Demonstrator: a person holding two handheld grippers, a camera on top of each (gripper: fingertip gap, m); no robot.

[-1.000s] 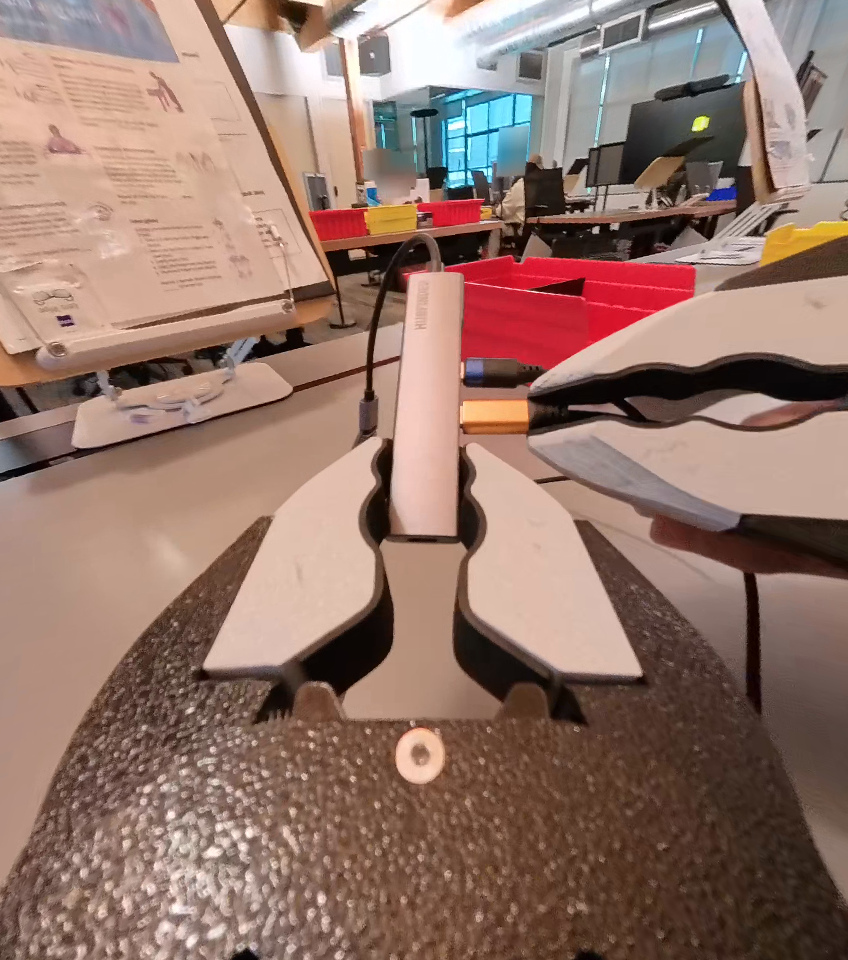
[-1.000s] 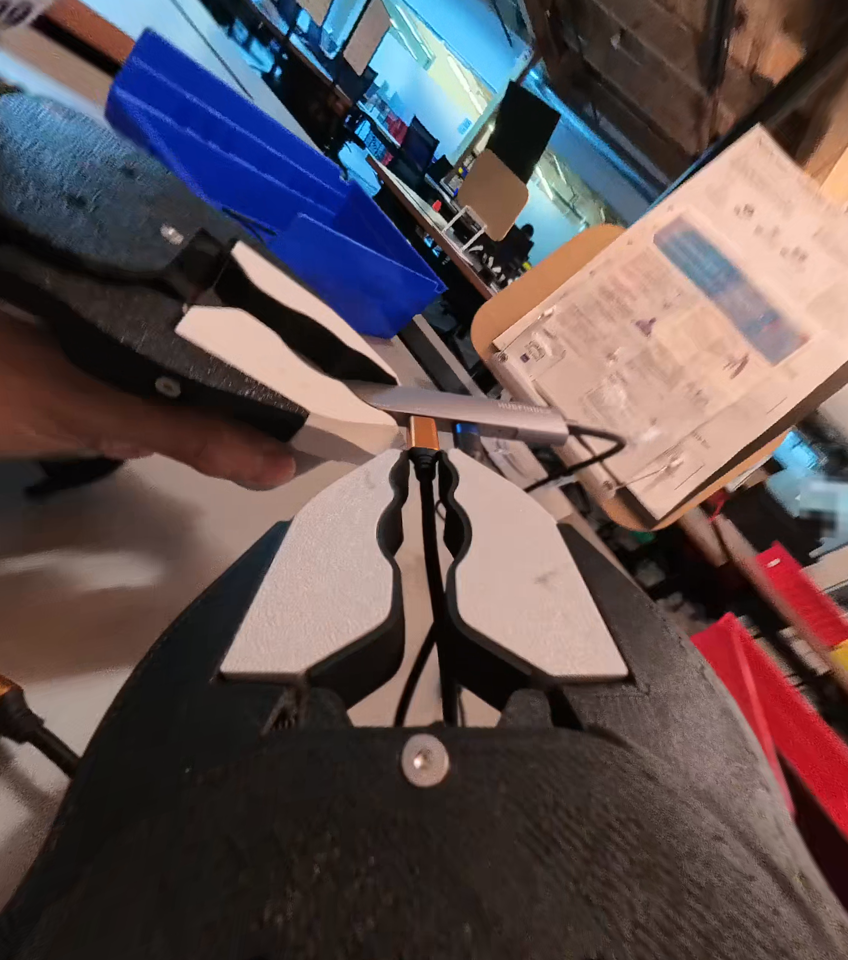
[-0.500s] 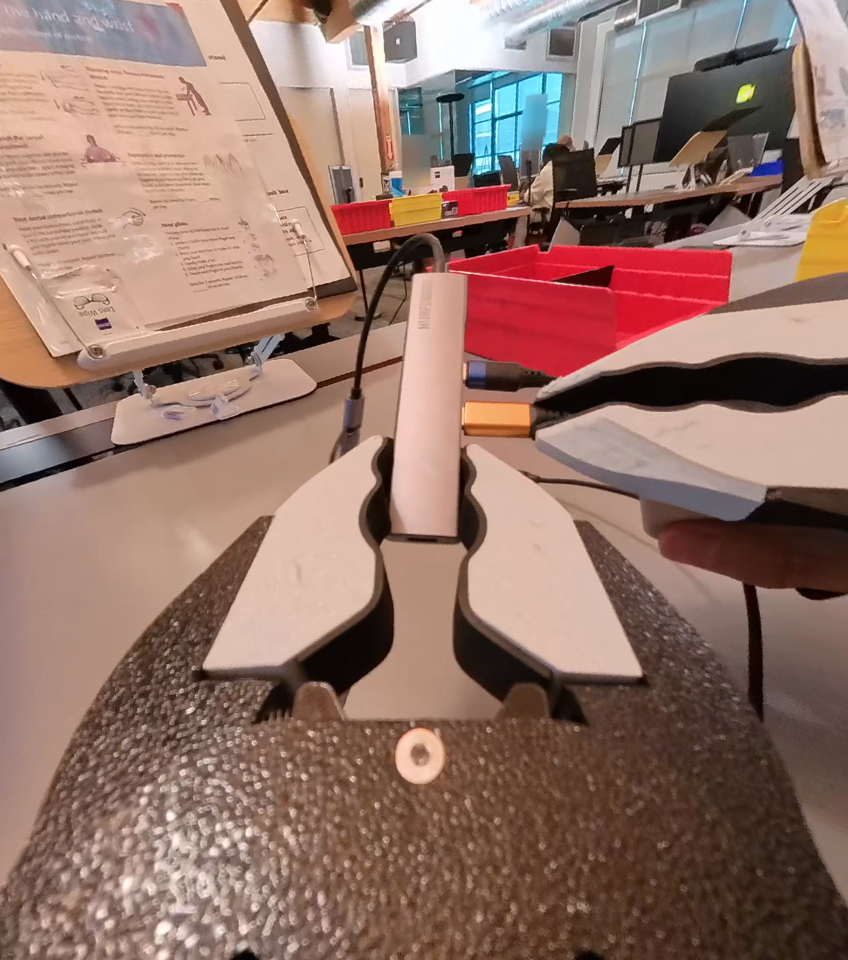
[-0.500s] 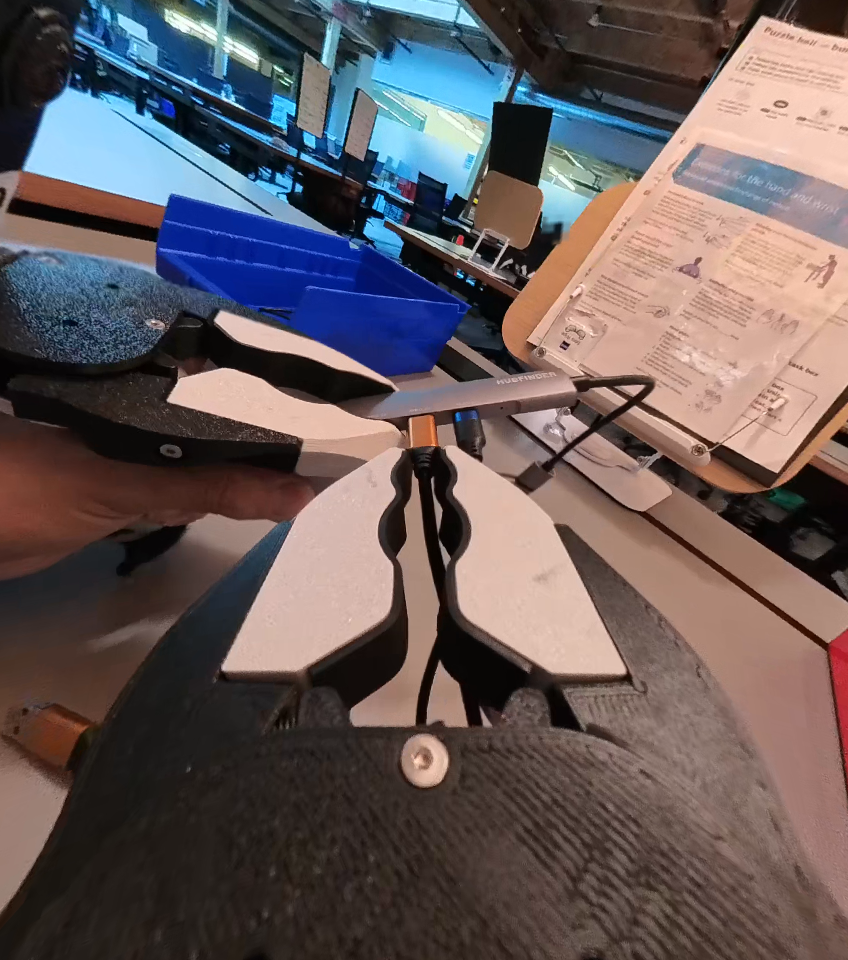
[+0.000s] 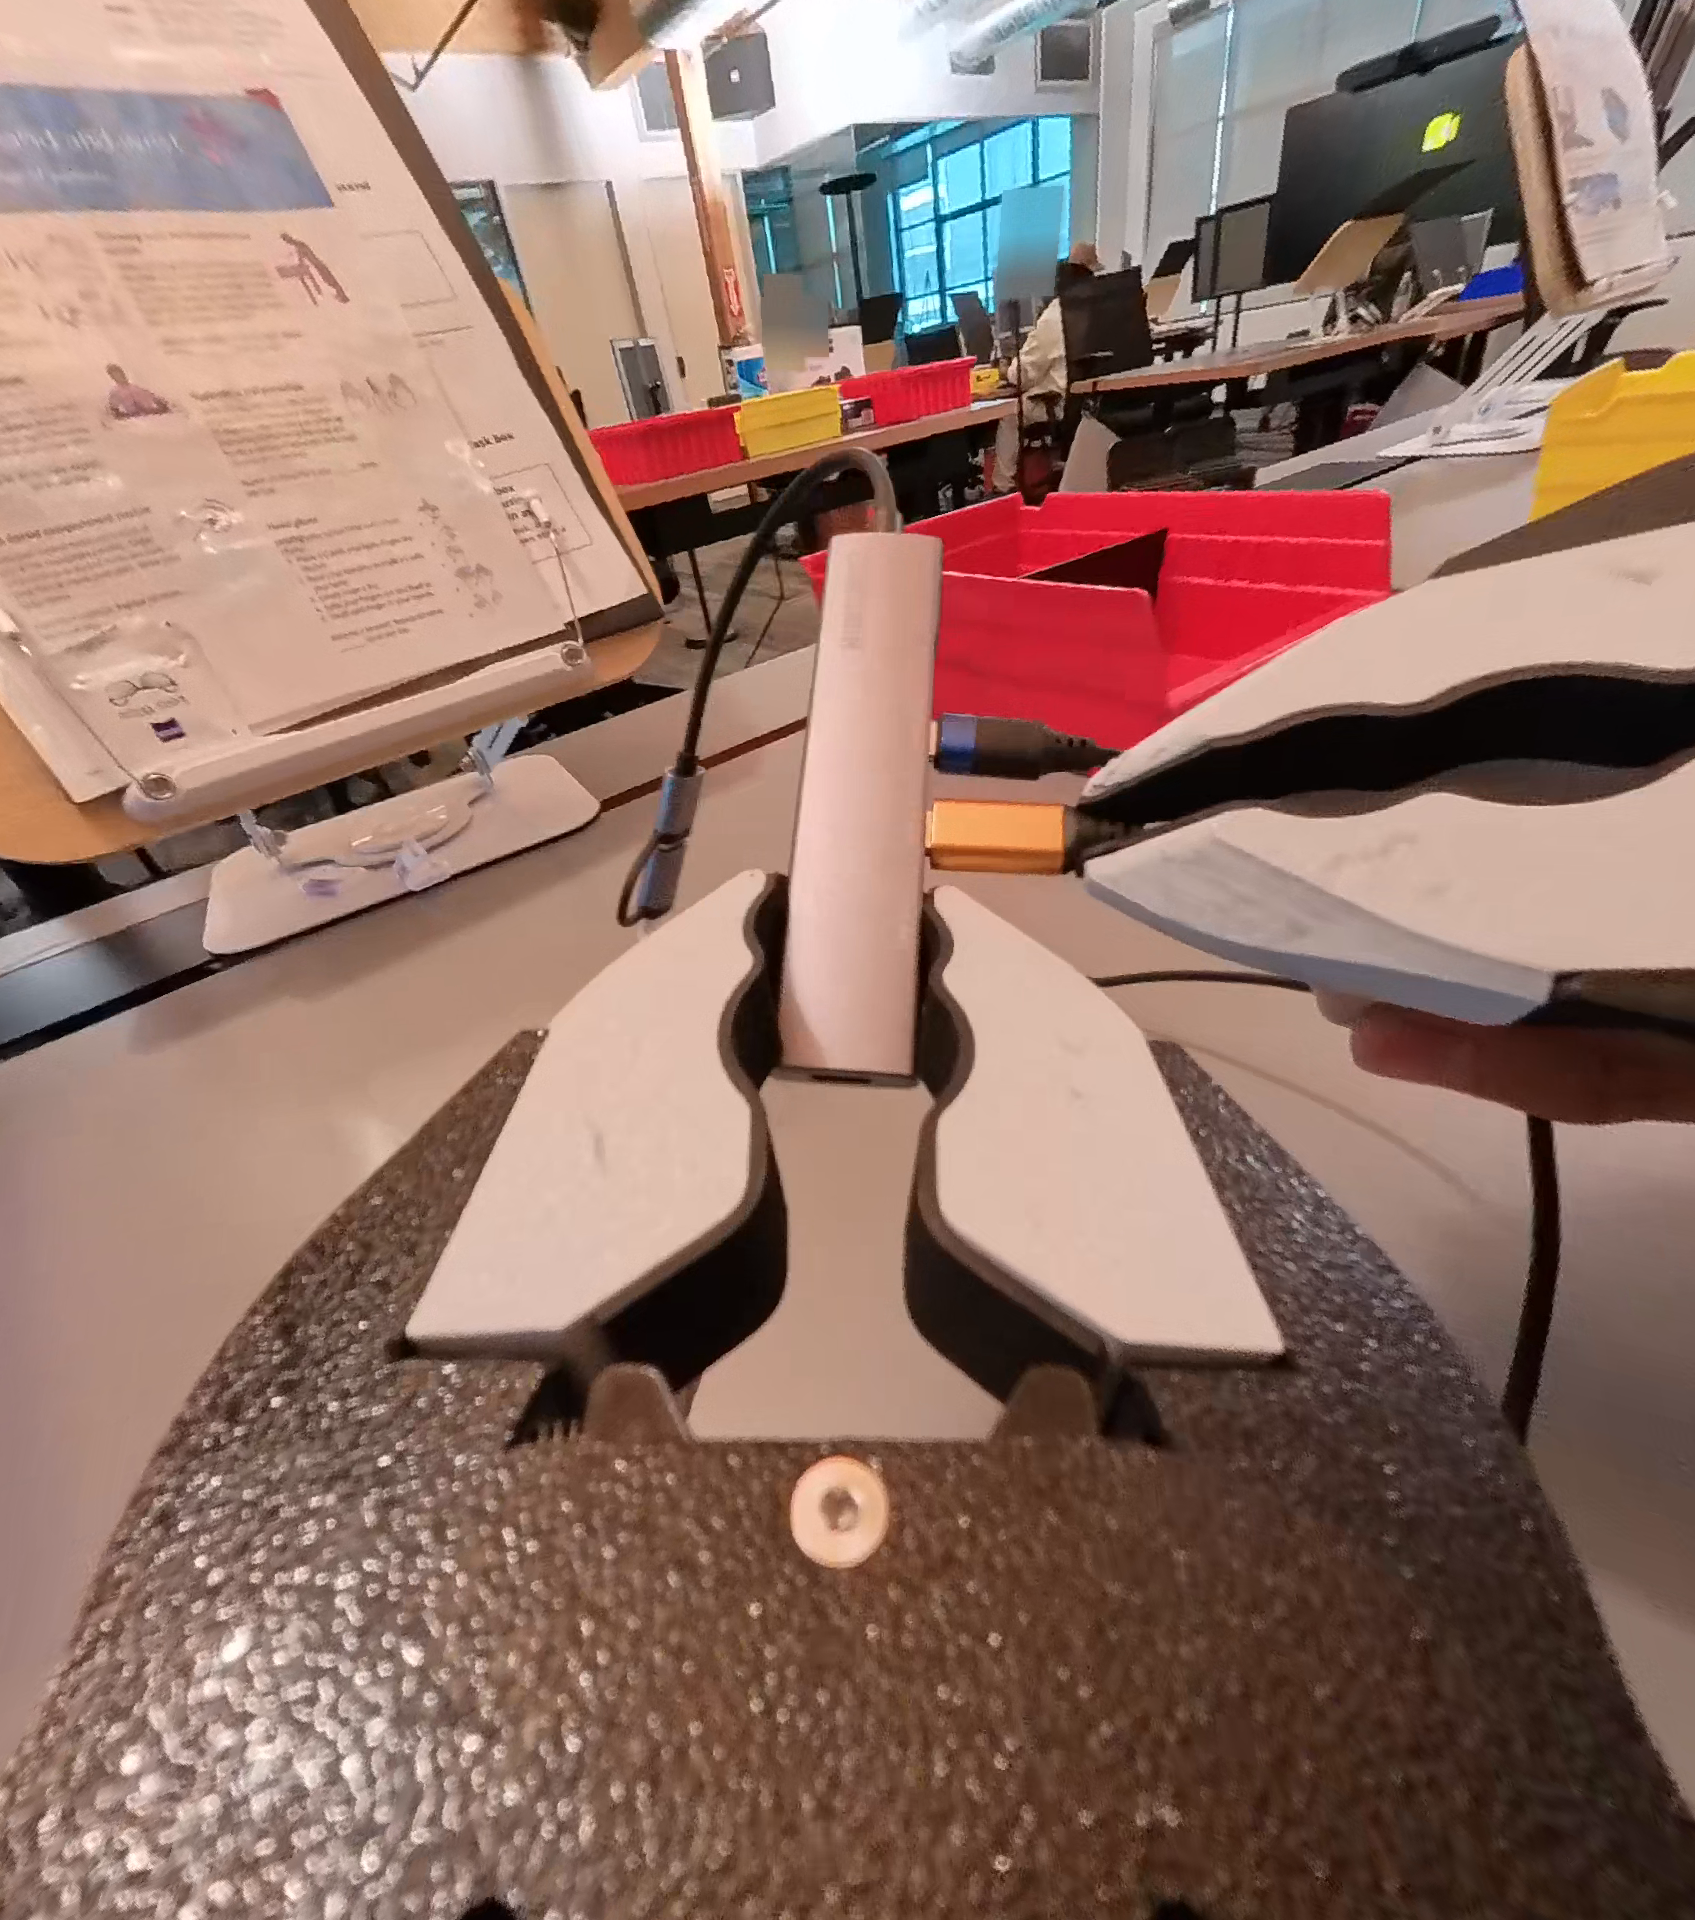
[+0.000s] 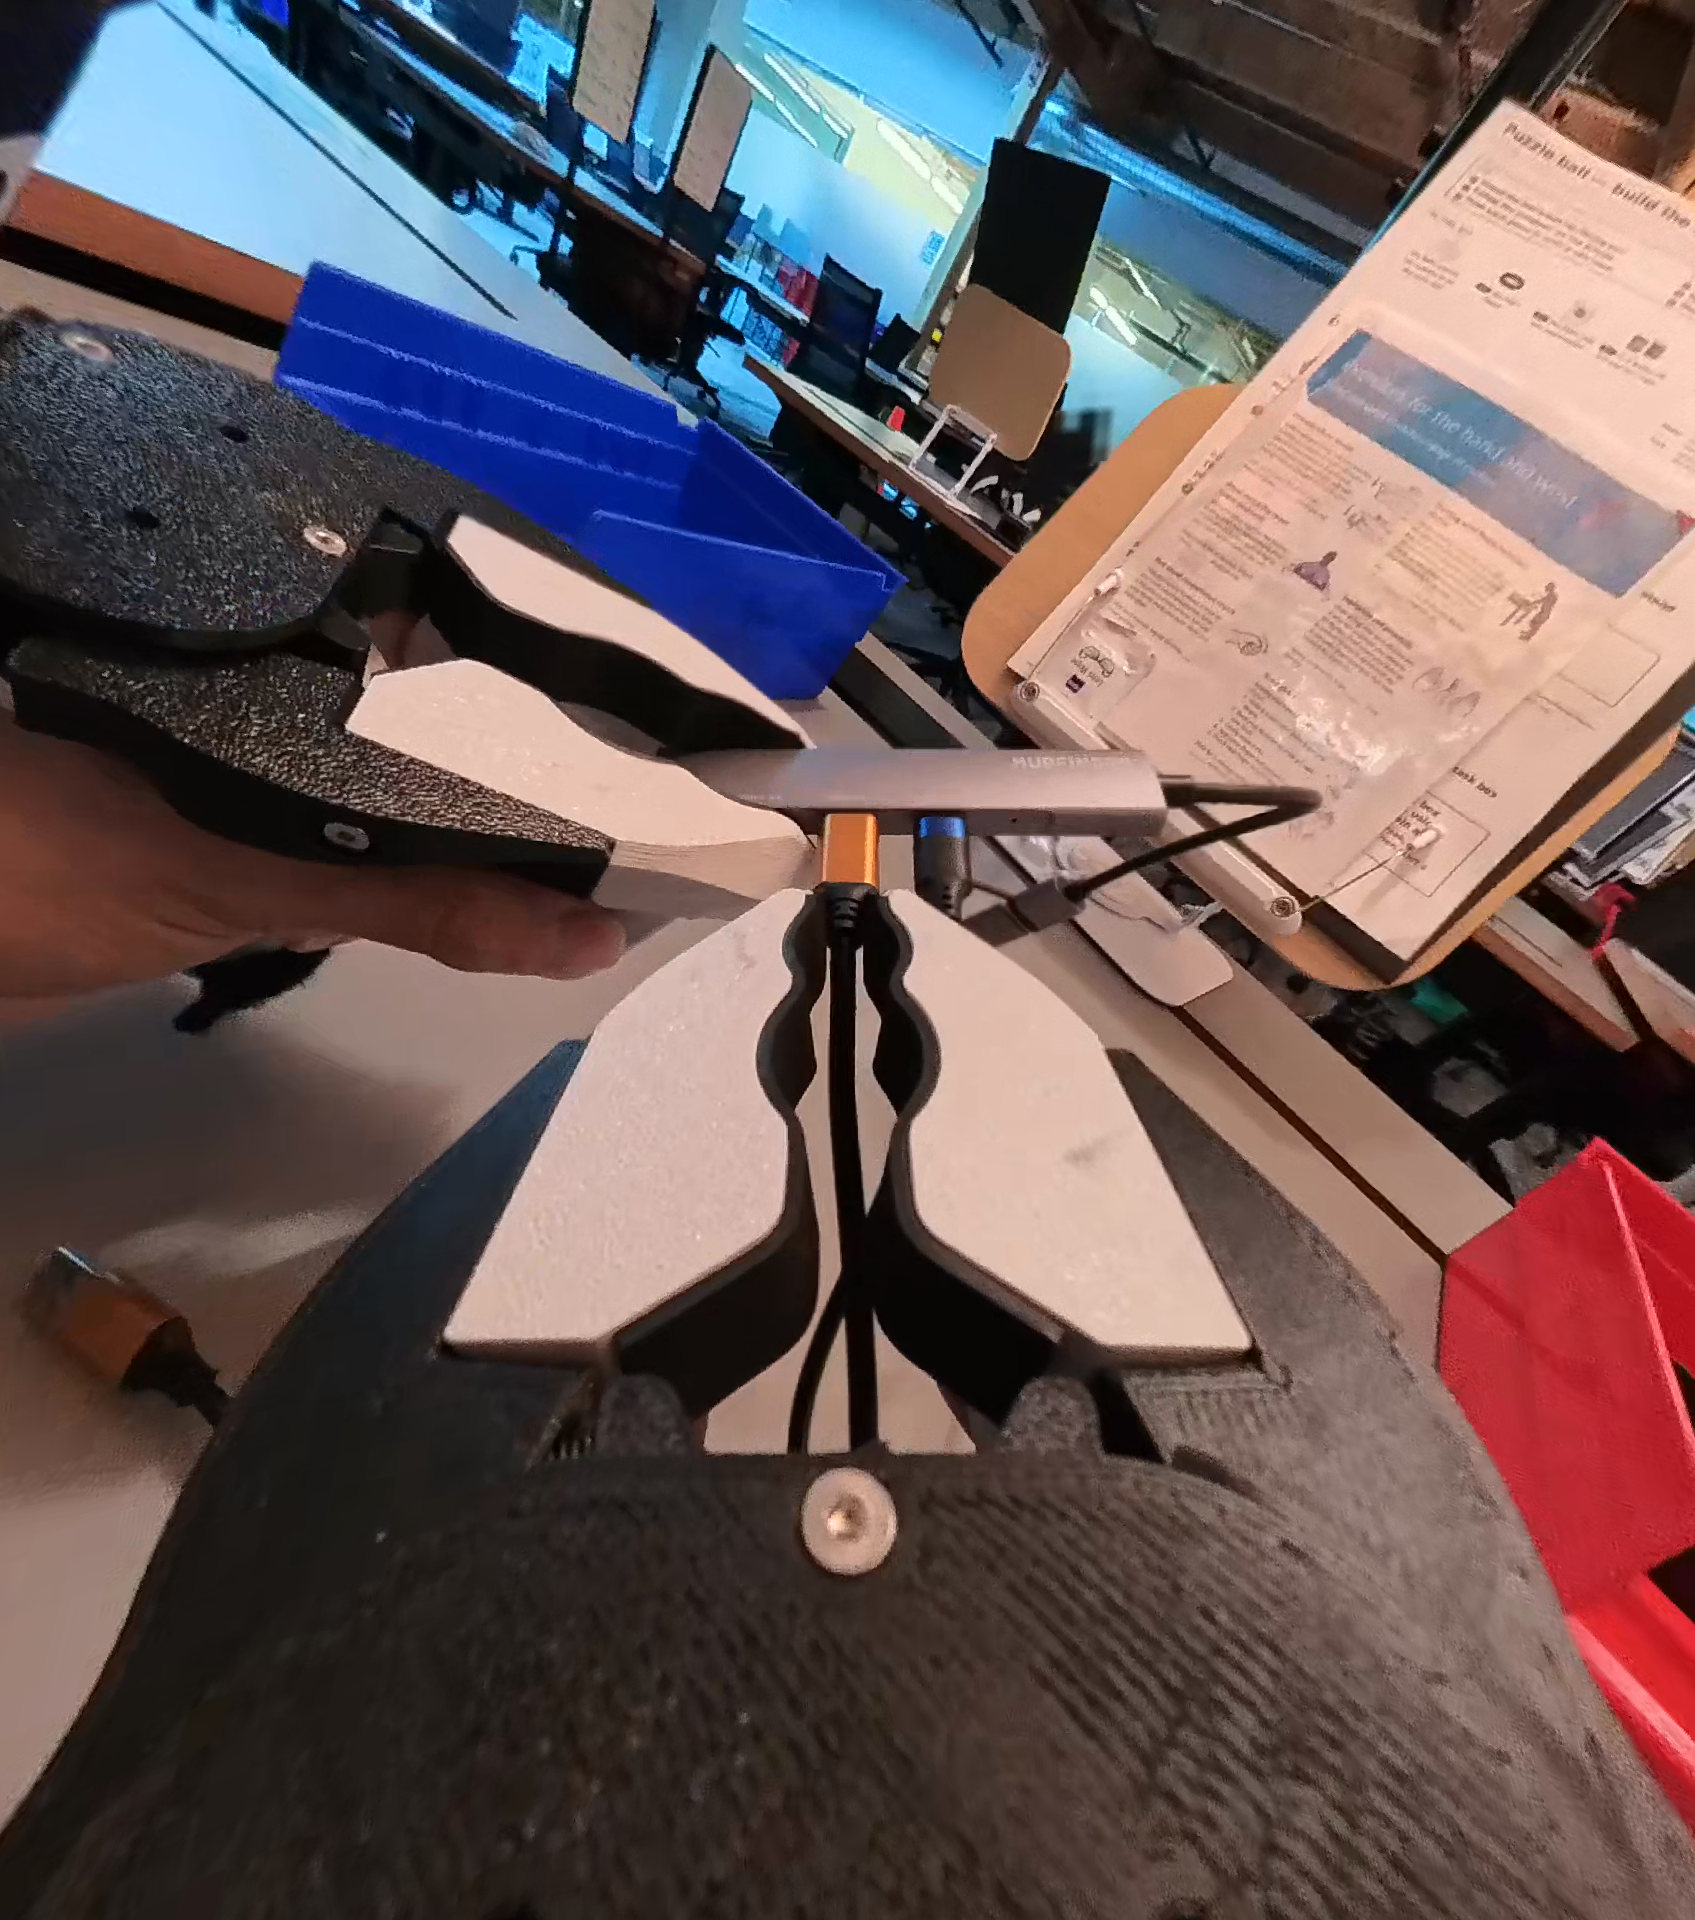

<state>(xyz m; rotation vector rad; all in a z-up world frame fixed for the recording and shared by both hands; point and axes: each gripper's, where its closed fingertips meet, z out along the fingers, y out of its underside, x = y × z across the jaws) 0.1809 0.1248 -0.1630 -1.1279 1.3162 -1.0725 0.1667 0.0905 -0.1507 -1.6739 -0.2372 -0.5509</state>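
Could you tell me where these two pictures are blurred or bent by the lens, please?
Left wrist view: document stand and frame edges smeared, silver hub sharp. Right wrist view: loose orange plug soft, blue bin and red bin stretched by wide-angle distortion.

Red bin (image 5: 1165, 613), blue bin (image 6: 614, 499), paper-covered stand (image 5: 199, 436), loose orange plug (image 6: 100, 1320) on table (image 5: 199, 1122).

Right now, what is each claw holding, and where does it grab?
The left claw grips the silver hub by its near end. The right claw pinches the black cable just behind the gold plug.
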